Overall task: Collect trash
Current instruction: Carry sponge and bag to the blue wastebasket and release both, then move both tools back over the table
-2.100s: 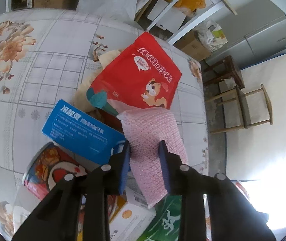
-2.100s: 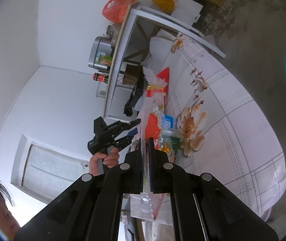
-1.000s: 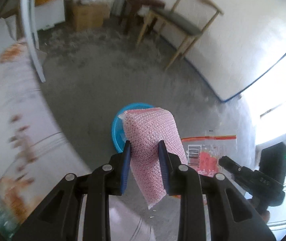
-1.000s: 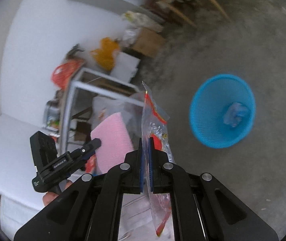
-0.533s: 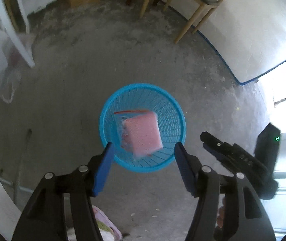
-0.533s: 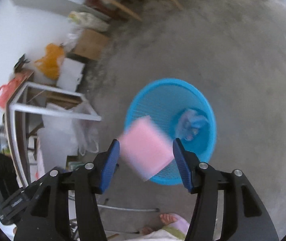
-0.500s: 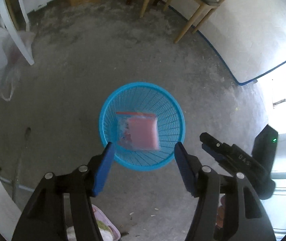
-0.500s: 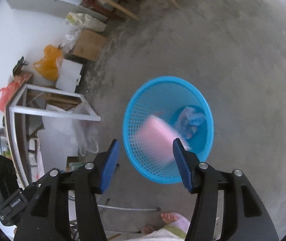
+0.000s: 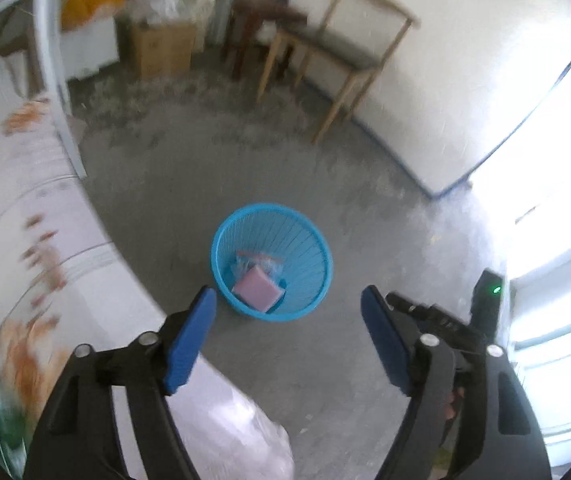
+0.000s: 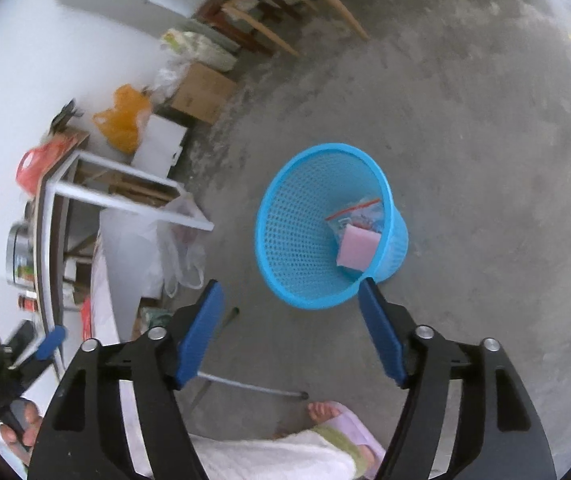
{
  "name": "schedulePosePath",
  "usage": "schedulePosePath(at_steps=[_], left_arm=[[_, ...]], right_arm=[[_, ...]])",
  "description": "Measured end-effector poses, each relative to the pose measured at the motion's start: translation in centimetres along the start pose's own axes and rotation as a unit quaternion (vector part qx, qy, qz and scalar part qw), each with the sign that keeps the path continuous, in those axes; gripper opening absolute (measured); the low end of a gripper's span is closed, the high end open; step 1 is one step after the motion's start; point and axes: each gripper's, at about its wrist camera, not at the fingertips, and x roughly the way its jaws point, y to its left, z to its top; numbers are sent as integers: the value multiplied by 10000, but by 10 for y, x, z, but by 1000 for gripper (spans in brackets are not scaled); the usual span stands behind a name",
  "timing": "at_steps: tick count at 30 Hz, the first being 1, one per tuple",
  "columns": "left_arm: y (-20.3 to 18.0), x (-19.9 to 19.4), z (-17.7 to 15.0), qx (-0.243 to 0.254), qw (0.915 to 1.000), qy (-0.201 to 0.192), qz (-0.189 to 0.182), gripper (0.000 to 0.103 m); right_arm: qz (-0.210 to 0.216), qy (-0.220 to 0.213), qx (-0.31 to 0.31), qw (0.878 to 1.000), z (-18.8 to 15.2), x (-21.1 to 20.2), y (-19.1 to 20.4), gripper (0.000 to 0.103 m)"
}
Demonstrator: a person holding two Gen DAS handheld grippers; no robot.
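Observation:
A blue mesh waste basket (image 9: 309, 240) (image 10: 297, 240) stands on the grey concrete floor. Inside it lie a pink foam sheet (image 9: 256, 289) (image 10: 357, 249) and a clear zip bag with a red strip (image 9: 259, 260) (image 10: 359, 210). My left gripper (image 9: 288, 302) hangs above and in front of the basket, jaws still opening, nothing between them. My right gripper (image 10: 290, 294) is likewise above the basket, jaws opening and empty. The right gripper also shows at the right edge of the left wrist view (image 9: 437, 316), and the left gripper at the left edge of the right wrist view (image 10: 25, 352).
A table with a floral cloth (image 9: 25, 240) lies to the left, with packaging at its near corner. Wooden chairs (image 9: 341, 48) stand by the far wall, beside a cardboard box (image 9: 161, 48) and a white-framed shelf (image 10: 125, 184). A person's slippered foot (image 10: 337, 416) is below.
Both grippers let go: the pink foam sheet and the zip bag dropped into the blue basket and now lie inside. Both sets of jaws spread wide. The left view swung back toward the table.

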Motion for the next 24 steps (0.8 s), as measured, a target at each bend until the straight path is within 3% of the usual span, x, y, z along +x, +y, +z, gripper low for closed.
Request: schedulePosePath(at_steps=[3, 6, 12, 16, 20, 24], left_arm=[[-5, -40, -36, -188, 9988, -404, -191, 79], [-12, -69, -69, -128, 9977, -650, -149, 79], [-14, -129, -125, 150, 9935, -1077, 349, 89], [1, -168, -164, 26, 9885, -1381, 612, 93], [21, -195, -196, -162, 9843, -1529, 866, 94], [53, -217, -231, -620, 9747, -1667, 1350, 94]], right_arm=[[-273, 148, -446, 9985, -12, -8, 21, 73], [-551, 163, -976, 9936, -25, -18, 49, 77], [-967, -408, -2254, 9686, -62, -56, 127, 94], [-1066, -654, -2889, 9492, -90, -70, 170, 95], [-1150, -707, -3365, 9319, -122, -66, 207, 95], [-1075, -406, -3865, 9151, -154, -49, 246, 95]])
